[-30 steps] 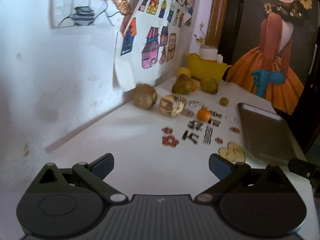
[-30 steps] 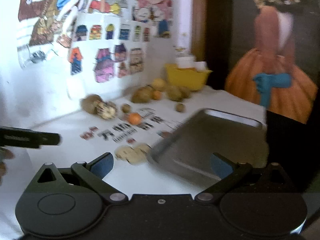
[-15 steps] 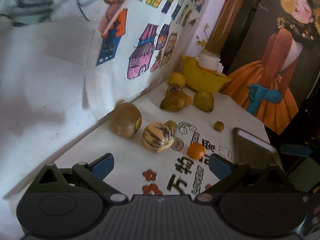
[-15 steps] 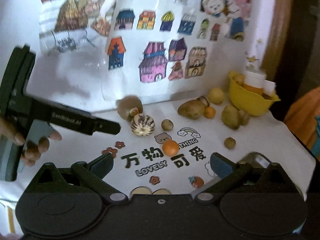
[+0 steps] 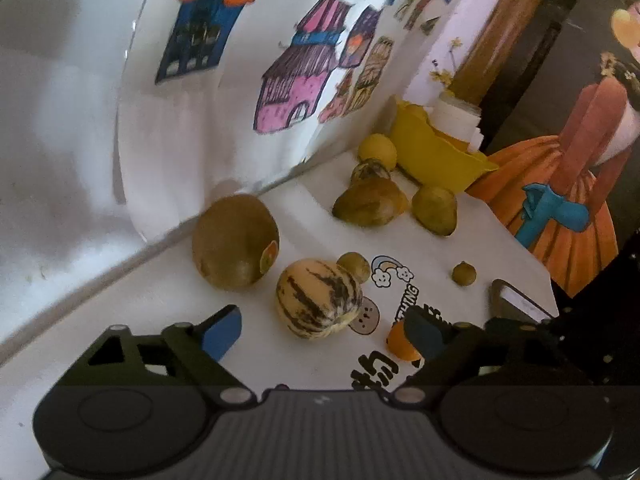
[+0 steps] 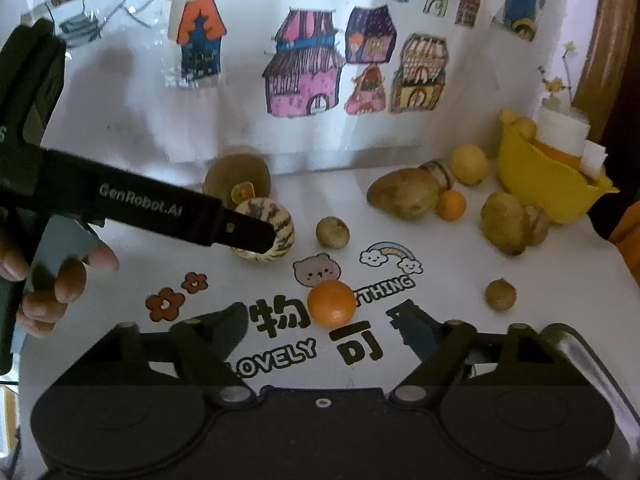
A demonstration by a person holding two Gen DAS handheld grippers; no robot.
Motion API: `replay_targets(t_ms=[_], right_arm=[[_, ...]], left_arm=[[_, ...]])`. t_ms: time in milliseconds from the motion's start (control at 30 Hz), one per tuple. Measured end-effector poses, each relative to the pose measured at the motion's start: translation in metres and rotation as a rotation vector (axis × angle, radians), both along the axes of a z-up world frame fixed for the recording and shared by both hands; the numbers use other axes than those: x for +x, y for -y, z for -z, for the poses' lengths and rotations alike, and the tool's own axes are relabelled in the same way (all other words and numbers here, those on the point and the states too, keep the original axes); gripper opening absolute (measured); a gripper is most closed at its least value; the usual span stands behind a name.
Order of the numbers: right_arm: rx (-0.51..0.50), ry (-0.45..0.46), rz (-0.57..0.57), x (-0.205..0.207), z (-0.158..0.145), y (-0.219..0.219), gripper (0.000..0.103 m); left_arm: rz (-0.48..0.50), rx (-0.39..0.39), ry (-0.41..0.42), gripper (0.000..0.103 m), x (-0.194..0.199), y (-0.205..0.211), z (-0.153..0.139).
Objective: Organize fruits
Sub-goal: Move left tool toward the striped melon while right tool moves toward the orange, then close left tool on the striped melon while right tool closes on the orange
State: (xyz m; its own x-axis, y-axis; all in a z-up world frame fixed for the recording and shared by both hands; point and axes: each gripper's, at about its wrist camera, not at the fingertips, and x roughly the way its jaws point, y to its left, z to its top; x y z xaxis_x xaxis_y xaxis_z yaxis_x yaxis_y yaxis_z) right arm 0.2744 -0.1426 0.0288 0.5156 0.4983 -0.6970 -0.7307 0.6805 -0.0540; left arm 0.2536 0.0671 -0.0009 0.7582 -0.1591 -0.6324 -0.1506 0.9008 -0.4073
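You are closing in with both grippers, jaws narrowing yet gripping nothing: left gripper nearing the striped fruit, right gripper nearing the orange. Next, straddle each fruit squarely.

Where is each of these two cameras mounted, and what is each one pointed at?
Left wrist view: sits on the left gripper, looking down along its open fingers at the striped melon and the kiwi.
Right wrist view: sits on the right gripper, aimed at the small orange; the person's hand and the left gripper show at its left edge.
Both share the striped melon, the small orange, the yellow bowl and the drawings.
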Motion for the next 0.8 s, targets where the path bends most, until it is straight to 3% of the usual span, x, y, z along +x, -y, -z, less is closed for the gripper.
replay_targets(t_ms=[333, 667, 800], right_arm=[[0.02, -0.007, -0.006, 0.011, 0.016, -0.007, 0.065], [0.07, -0.094, 0.06, 0.032, 0.028, -0.006, 0.047], [0.081, -0.101, 0.067, 0.033, 0.03, -0.007, 0.041]], left_arm=[[-0.031, -0.049, -0.007, 0.074, 0.009, 0.002, 0.011], [-0.078, -0.092, -0.01, 0.072, 0.016, -0.001, 0.015], [-0.094, -0.083, -0.016, 0.059, 0.018, 0.001, 0.017]])
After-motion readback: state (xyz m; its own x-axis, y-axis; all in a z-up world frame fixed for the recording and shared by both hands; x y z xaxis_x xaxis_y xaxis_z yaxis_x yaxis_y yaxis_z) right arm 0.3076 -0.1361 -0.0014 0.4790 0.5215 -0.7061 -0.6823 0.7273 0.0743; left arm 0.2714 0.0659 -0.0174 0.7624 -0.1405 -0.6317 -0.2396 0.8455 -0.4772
